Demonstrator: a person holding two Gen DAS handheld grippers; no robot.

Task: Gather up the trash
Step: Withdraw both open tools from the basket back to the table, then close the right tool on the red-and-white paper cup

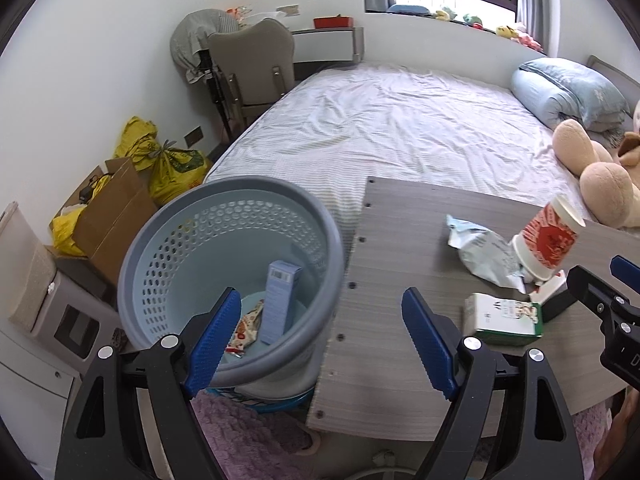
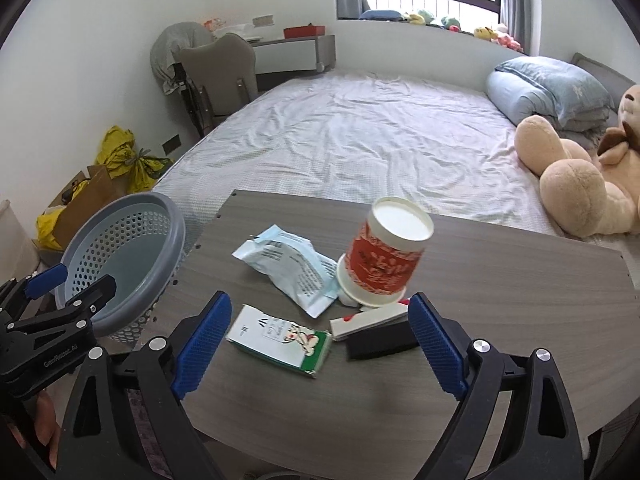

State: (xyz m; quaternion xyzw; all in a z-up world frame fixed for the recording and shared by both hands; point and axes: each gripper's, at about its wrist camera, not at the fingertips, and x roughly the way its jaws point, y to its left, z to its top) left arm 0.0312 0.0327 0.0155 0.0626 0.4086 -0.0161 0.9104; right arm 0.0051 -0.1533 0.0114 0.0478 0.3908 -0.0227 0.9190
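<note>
a blue box (image 1: 278,304) and a wrapper (image 1: 244,330) are already binned in the basket (image 1: 160,236), while a cup (image 2: 386,252), pouch (image 2: 288,268), green carton (image 2: 280,340) and flat box (image 2: 376,330) are left on the bench (image 2: 480,280) (both the left tool (image 1: 320,336) and the right tool (image 2: 320,340) are held apart, empty).

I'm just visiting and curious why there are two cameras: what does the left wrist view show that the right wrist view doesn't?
Only the left wrist view looks down into the basket, showing a pale blue box and a red-and-white wrapper already inside.

Only the right wrist view shows the cup's white end facing the camera and the teddy bear's head.

Both show the table, the crumpled pale blue packet, the green-and-white carton, the bed, and both open grippers, left gripper and right gripper.
</note>
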